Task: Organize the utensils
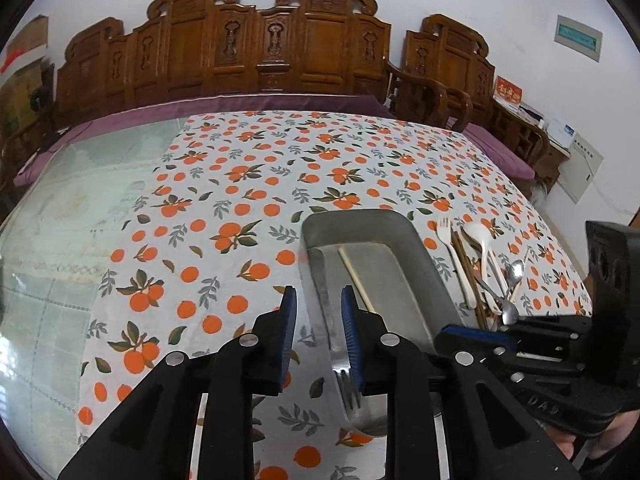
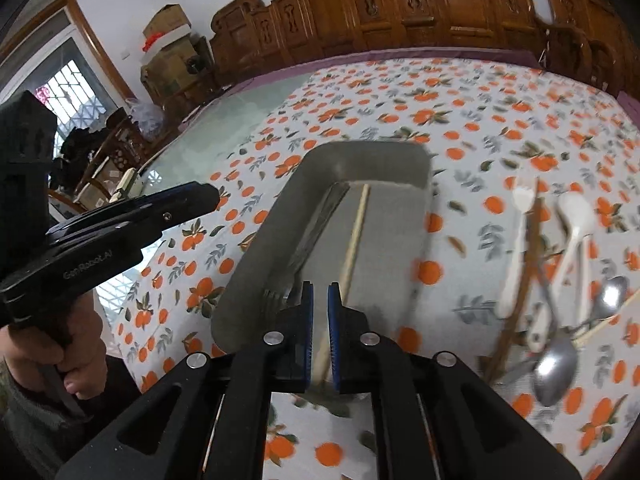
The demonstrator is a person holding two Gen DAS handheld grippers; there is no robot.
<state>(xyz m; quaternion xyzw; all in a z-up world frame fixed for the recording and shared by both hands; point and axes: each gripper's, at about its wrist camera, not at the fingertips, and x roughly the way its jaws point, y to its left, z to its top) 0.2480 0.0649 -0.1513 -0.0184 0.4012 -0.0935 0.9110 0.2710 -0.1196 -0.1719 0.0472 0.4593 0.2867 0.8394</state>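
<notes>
Steel tray (image 1: 404,236) holds fork (image 1: 326,312), pale chopstick (image 2: 354,236); both grippers' blue ribbed fingers (image 1: 289,320) slightly parted, empty.

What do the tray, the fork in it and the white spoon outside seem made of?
Tray: likely brushed metal; dull grey with soft reflections. Fork: probably stainless steel; shiny silver. White spoon: plastic or ceramic; opaque white, too blurred to decide.
</notes>
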